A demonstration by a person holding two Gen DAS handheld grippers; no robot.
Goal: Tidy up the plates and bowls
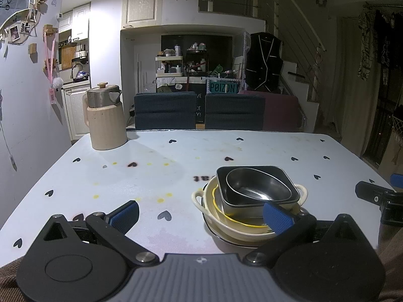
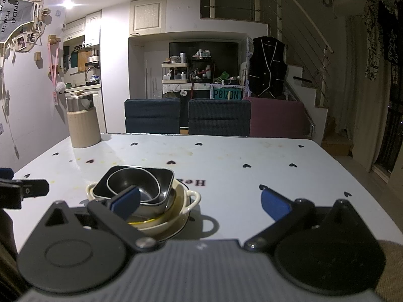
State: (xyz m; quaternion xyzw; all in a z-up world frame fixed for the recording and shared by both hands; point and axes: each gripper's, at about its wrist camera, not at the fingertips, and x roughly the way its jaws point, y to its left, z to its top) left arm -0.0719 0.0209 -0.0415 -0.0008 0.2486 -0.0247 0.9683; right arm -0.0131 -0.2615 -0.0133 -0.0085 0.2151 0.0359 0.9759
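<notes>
Nesting inside the cream bowl (image 1: 252, 224) sit two steel dishes (image 1: 257, 188).

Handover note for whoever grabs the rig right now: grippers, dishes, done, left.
Left gripper: jaws open, empty, low over the near table edge.
Right gripper: jaws open, empty, same height, to the right of the dishes.
Dishes: one nested stack on the heart-print table, between the two grippers. Bottom to top: plate, cream two-handled bowl, a yellow-rimmed dish, dark square bowl, round metal bowl.
Done: every dish in view looks stacked.
Left: probably nothing except straightening the stack; the square bowl sits tilted. Beige jug stands apart, far left.
</notes>
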